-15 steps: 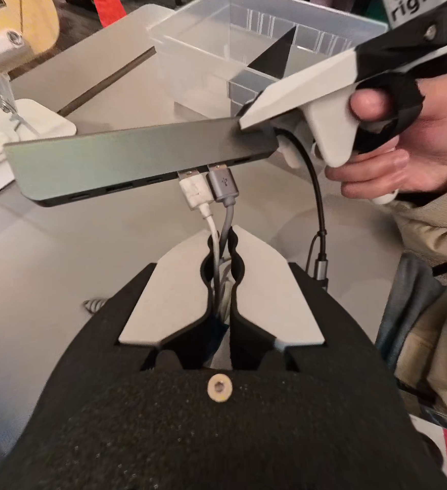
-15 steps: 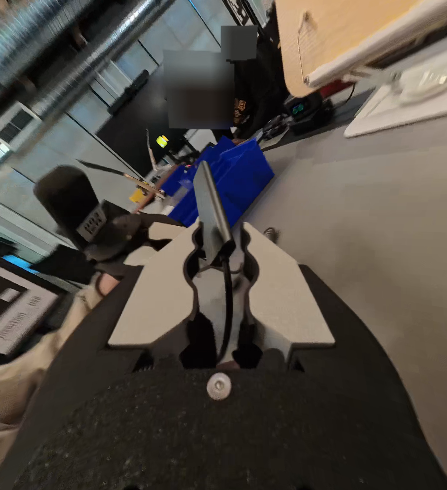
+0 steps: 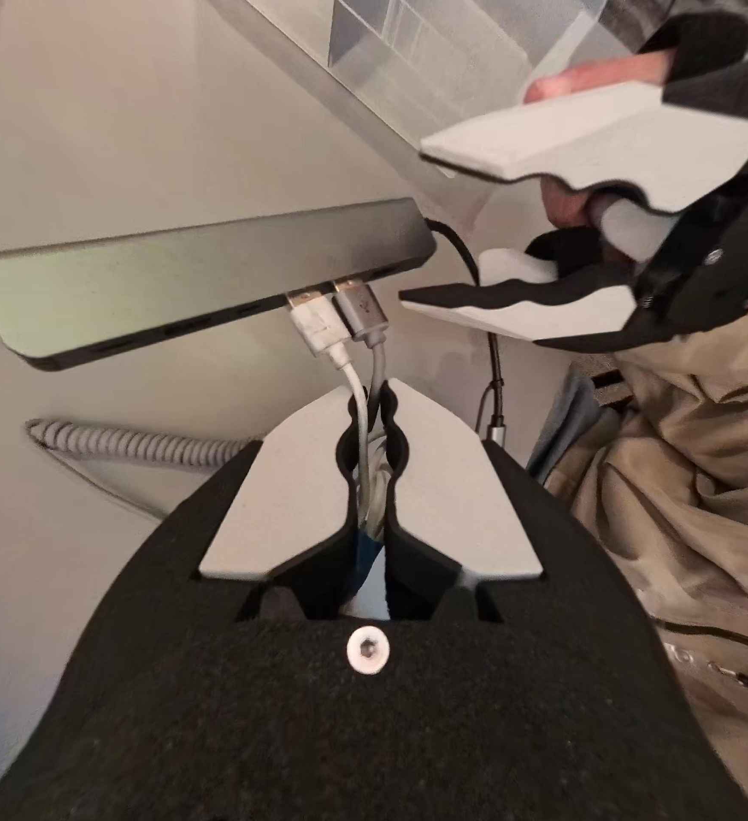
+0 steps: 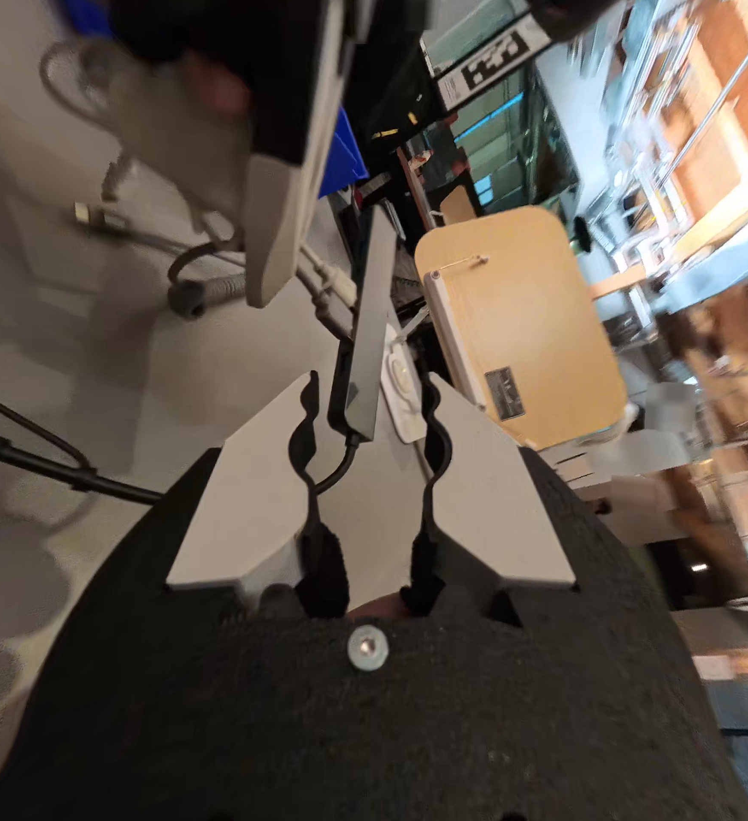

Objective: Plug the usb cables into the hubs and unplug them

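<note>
A flat grey hub (image 3: 177, 284) hangs above the table with a white USB plug (image 3: 314, 326) and a grey USB plug (image 3: 359, 311) in its side ports. My left gripper (image 3: 370, 395) is shut on both cables just below the plugs. My right gripper (image 3: 411, 222) is open beside the hub's right end and does not touch it. In the right wrist view the hub (image 4: 374, 288) is edge-on, its near end between the open fingers of my right gripper (image 4: 371, 377). The hub's black lead (image 4: 341, 471) curves off to the left. The left gripper's finger (image 4: 270, 231) shows above.
A clear plastic bin (image 3: 407, 66) stands behind the hub. A coiled grey cable (image 3: 132, 444) lies on the table at left. A tan sleeve (image 3: 674, 488) fills the right. A loose plug (image 4: 97, 215), a blue bin (image 4: 341, 155) and a tan panel (image 4: 518, 320) lie farther off.
My right gripper has opened and let go of the hub's end. The hub now hangs from the two plugged cables held by my left gripper. Both views have tilted.
</note>
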